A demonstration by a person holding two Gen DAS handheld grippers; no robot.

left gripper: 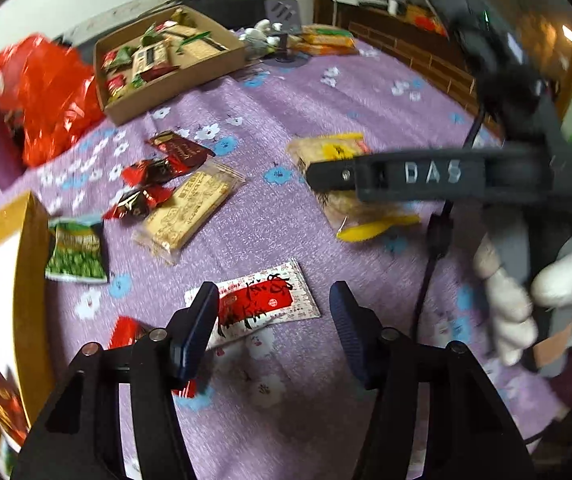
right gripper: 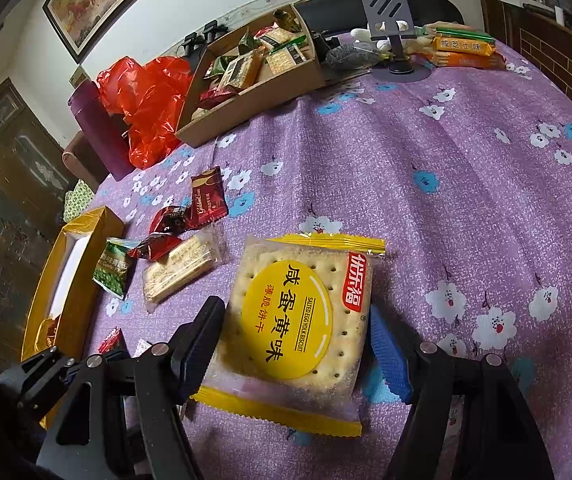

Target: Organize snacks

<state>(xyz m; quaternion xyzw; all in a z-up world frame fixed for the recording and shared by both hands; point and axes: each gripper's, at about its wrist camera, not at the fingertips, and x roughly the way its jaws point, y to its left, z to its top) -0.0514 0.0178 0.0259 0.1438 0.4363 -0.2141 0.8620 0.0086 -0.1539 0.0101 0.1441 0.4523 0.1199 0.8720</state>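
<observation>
My right gripper (right gripper: 297,340) has its jaws around a yellow salted egg yolk biscuit pack (right gripper: 297,316) lying on the purple flowered cloth; the pads touch its sides. The pack also shows in the left wrist view (left gripper: 337,152), under the right gripper's arm. My left gripper (left gripper: 274,320) is open and empty, hovering over a red and white snack packet (left gripper: 262,304). A green pea pack (left gripper: 76,250), dark red wrappers (left gripper: 154,172) and a clear cracker pack (left gripper: 190,208) lie loose to the left.
A cardboard box (right gripper: 254,96) of snacks stands at the back. A yellow box (right gripper: 74,248) stands at the left edge. A red plastic bag (right gripper: 146,100), a purple bottle (right gripper: 94,128) and a phone stand (right gripper: 389,20) are at the back.
</observation>
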